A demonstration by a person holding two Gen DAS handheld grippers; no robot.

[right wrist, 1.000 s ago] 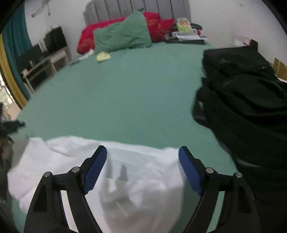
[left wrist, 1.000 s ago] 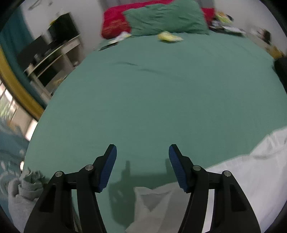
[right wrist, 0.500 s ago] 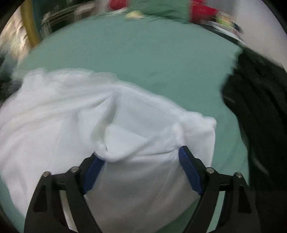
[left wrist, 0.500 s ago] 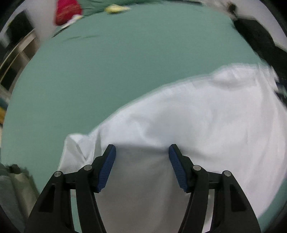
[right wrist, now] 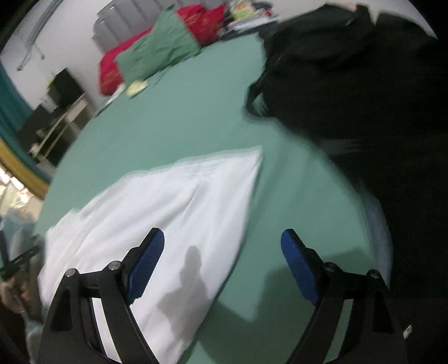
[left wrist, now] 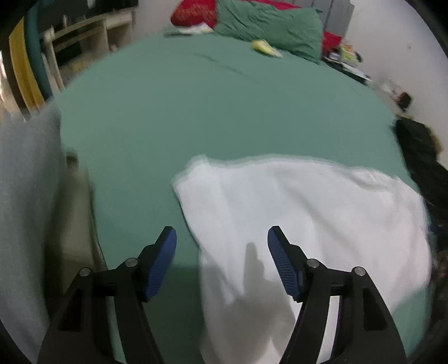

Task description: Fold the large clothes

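Note:
A large white garment (left wrist: 302, 212) lies spread on the green bed sheet (left wrist: 196, 112); it also shows in the right wrist view (right wrist: 173, 212). My left gripper (left wrist: 221, 252) is open and empty, hovering over the garment's near left edge. My right gripper (right wrist: 222, 257) is open and empty, over the garment's near right edge, its right finger over bare sheet. Both views are blurred by motion.
A black bag or pile of dark cloth (right wrist: 364, 92) lies at the right of the bed, also in the left wrist view (left wrist: 420, 156). A green pillow (left wrist: 266, 22) and red pillow (left wrist: 190, 14) sit at the head. Grey cloth (left wrist: 25, 196) hangs at the left edge.
Both grippers have drawn back from close over the white garment. The garment now lies flatter and spread on the sheet, and both views have swung around.

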